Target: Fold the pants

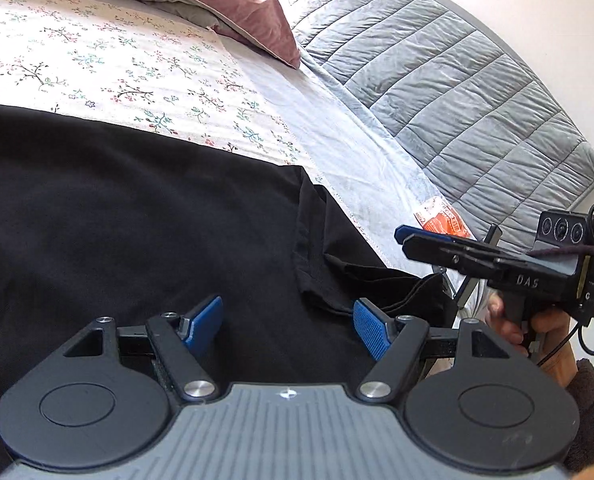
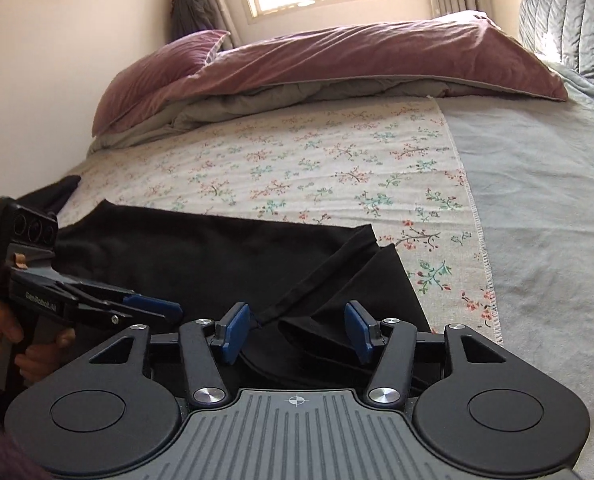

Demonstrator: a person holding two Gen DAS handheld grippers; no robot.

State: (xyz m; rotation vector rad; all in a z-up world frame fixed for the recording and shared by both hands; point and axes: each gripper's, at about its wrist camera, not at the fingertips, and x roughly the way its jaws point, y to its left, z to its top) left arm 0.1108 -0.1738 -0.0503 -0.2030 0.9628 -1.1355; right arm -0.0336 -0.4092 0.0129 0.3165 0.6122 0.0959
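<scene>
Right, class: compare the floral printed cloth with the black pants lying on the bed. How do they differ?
The floral printed cloth is pale with small sprigs; the black pants are plain and dark. The cloth lies spread flat, with a stitched edge on one side; the pants are bunched into folds at one end. The pants lie on top, overlapping the cloth's near part. Both are soft fabric resting on the bed.

The pants [image 1: 137, 220] were black, of a soft matte cloth, and lay spread flat on the bed over a floral sheet [image 1: 117, 72]. Most of the cloth formed one broad smooth panel. At its right end the fabric was rumpled into loose overlapping folds [image 2: 337, 280], with a narrow hemmed strip running diagonally across them, close to the sheet's fringed edge.
</scene>
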